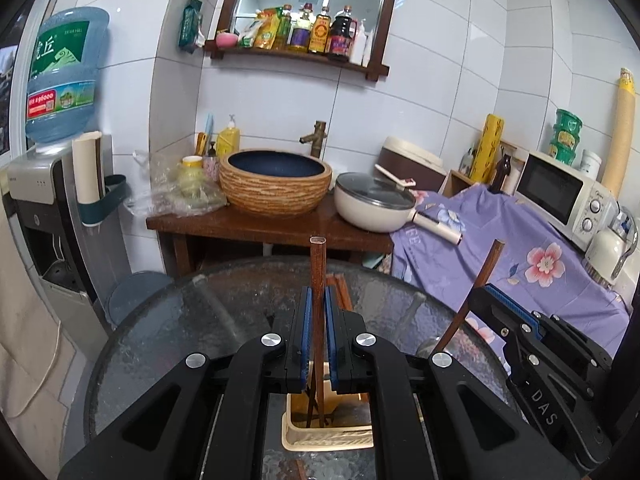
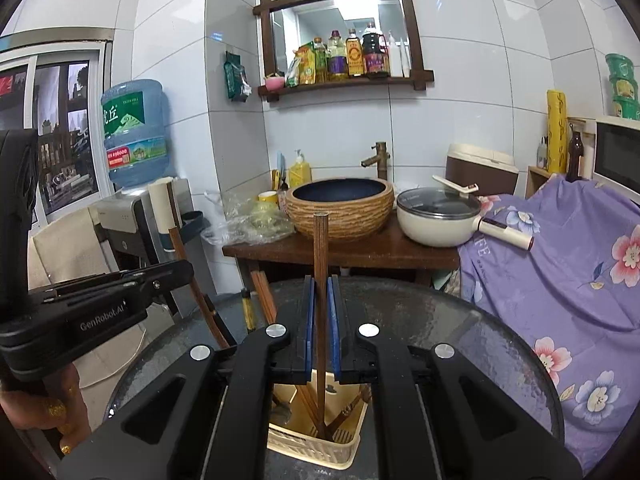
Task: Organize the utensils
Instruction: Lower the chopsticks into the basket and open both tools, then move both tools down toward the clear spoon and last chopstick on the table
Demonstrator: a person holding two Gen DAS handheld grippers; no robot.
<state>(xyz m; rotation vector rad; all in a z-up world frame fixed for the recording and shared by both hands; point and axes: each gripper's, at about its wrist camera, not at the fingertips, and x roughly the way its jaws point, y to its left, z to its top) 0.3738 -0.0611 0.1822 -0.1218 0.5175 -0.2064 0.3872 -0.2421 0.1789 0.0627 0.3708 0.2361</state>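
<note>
Each hand-held gripper was clamped on one upright brown chopstick: the left hand-held gripper [image 1: 319, 300] held its chopstick [image 1: 318, 276], the right hand-held gripper [image 2: 321, 292] its own [image 2: 321, 264] (both over the cream basket [image 2: 316, 446] on the glass surface [image 2: 460, 320]).

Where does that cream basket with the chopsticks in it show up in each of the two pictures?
Left wrist view: the cream basket sits bottom centre, beneath the left gripper.
Right wrist view: the basket is bottom centre, below the right gripper.
Shared landmark: the woven-look basin behind.
</note>
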